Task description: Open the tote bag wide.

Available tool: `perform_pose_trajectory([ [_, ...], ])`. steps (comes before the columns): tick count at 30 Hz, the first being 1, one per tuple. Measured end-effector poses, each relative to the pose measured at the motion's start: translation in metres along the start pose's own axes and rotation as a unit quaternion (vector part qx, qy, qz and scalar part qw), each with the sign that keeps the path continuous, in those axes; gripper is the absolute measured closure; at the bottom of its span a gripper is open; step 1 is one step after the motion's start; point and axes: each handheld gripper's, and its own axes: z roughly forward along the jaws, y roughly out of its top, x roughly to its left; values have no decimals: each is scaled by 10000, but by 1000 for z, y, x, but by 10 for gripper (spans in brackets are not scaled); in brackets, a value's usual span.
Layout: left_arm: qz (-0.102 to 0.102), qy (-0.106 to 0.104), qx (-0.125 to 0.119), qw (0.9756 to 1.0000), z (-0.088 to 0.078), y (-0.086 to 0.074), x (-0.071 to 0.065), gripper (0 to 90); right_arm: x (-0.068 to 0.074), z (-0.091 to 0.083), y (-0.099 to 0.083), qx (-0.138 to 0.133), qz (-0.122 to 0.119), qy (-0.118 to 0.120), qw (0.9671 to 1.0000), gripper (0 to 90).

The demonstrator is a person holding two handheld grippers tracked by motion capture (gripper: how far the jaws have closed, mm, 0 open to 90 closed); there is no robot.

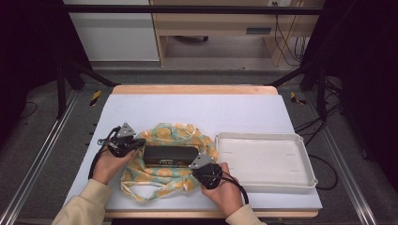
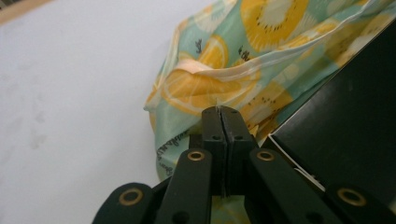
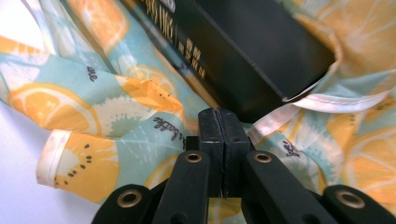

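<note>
1. Cotton bag (image 1: 164,161) printed with orange and kiwi slices lies crumpled on the white tabletop (image 1: 197,110), with a black box (image 1: 170,155) resting across its middle, near the front edge.
2. Left gripper (image 1: 136,144) sits at the box's left end. In the left gripper view its jaws are pressed together; a thin bit of the cloth may be caught between them, but I cannot tell for sure.
3. Right gripper (image 1: 199,164) sits at the box's front right corner, jaws likewise closed tight, right over the bag's pale hem (image 3: 327,105) – again no clear hold visible.
4. One gripper at each side of the box looks like a setup for working the cloth around it – perhaps opening the bag's mouth.
5. White tray (image 1: 307,180) stands just right of the bag.
</note>
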Motion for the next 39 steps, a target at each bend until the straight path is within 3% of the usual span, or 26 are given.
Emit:
perform_pose_trajectory([
  [5, 35, 28, -296, 9996, -18, 9, 1, 831, -2, -15, 1, -379, 96, -22, 9992, 832],
  [10, 254, 76, -382, 9989, -30, 19, -1, 694, -8, -33, -4, -706, 314, -168, 9969, 663],
  [16, 609, -41, -329, 9976, -43, 41, -8, 460, -17, -53, -18, -899, 568, -523, 9929, 379],
  [19, 706, -240, -264, 9969, -42, 52, -14, 357, -24, -61, -27, -888, 700, -738, 9908, 289],
  [21, 889, -346, -81, 9954, -38, 58, -18, 299, -30, -66, -33, -898, 822, -875, 9887, 246],
  [25, 1372, -521, 334, 9886, -27, 69, -25, 210, -42, -75, -42, -973, 1084, -1086, 9834, 163],
  [27, 1455, -528, 397, 9872, -23, 74, -27, 202, -47, -77, -45, -941, 1195, -1186, 9812, 130],
  [30, 1562, -726, 549, 9835, -18, 80, -30, 200, -51, -79, -49, -942, 1274, -1242, 9795, 102],
  [31, 1695, -827, 676, 9797, -16, 82, -32, 221, -51, -79, -50, -923, 1255, -1255, 9798, 80],
  [32, 1787, -845, 748, 9774, -16, 83, -33, 242, -53, -79, -52, -884, 1212, -1283, 9803, 73],
  [35, 2191, -888, 944, 9671, -16, 87, -39, 248, -56, -80, -56, -838, 1282, -1333, 9792, 81],
  [39, 2491, -1009, 1187, 9559, -13, 91, -43, 256, -57, -80, -58, -829, 1223, -1366, 9796, 81],
])
